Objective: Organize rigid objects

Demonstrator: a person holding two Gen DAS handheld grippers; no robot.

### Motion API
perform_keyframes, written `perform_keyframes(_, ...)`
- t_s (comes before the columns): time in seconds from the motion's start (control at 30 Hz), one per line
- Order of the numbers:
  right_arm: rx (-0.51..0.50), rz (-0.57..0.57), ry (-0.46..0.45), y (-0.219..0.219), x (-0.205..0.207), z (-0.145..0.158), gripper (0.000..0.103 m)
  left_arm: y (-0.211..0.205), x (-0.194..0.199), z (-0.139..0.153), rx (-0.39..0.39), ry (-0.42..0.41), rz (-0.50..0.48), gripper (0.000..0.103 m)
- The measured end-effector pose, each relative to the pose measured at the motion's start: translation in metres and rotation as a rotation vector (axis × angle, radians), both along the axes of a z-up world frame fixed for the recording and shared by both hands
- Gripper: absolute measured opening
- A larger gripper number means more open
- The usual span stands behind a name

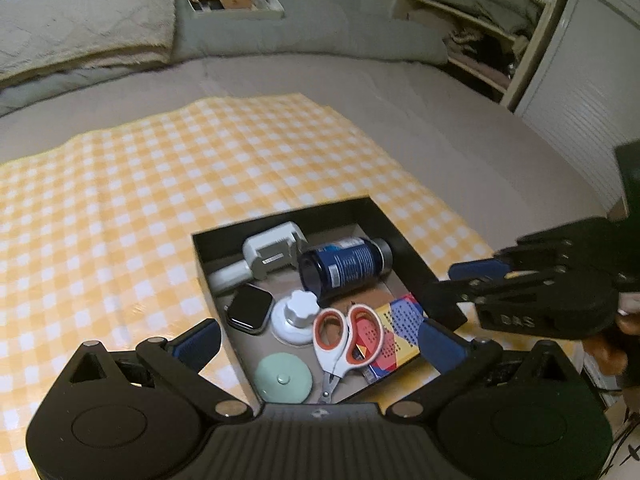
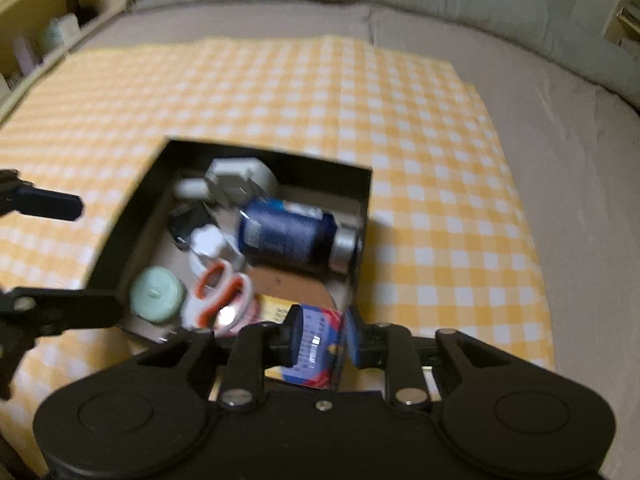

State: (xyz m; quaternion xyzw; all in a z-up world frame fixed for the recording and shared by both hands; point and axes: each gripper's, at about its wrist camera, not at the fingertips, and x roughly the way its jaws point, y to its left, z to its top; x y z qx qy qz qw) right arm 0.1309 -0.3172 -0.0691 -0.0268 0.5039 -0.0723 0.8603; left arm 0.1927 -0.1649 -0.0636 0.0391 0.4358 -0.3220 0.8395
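Low in the right wrist view, the right gripper point(image 2: 320, 344) pinched the colourful box point(image 2: 318, 354) at the black tray's point(image 2: 120, 236) near corner; left gripper point(image 1: 320, 340) gaped empty. Lifting slowly should clear the scissors point(image 2: 218, 300).

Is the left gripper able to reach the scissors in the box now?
Probably yes: the left gripper is open just above the scissors, which lie on top in the box, uncovered.

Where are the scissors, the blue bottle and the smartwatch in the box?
scissors point(image 1: 340, 334): left wrist view, between the orange-lined handles.
blue bottle point(image 1: 344, 265): left wrist view, on its label.
smartwatch point(image 1: 250, 306): left wrist view, dark screen.
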Motion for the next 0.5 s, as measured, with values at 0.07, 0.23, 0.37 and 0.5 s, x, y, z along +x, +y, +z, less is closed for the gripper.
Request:
perform_keyframes(0.07,0.006,0.008,-0.044,0.008,-0.008,0.011,0.025,0.005,-0.004,0.006,-0.009,-0.017,0.016,0.103)
perform_keyframes(0.23,-0.004,0.002,-0.165,0.022,-0.03,0.041,0.033,0.017,-0.017,0.024,-0.007,-0.084,0.061,0.103)
perform_keyframes(0.37,-0.021,-0.027,-0.262,0.027,-0.051,0.061,0.044,0.029,-0.03,0.037,-0.032,-0.118,0.098,0.103)
perform_keyframes(0.5,-0.009,-0.054,-0.33,0.032,-0.072,0.07,0.056,0.039,-0.045,0.049,-0.056,-0.167,0.131,0.103)
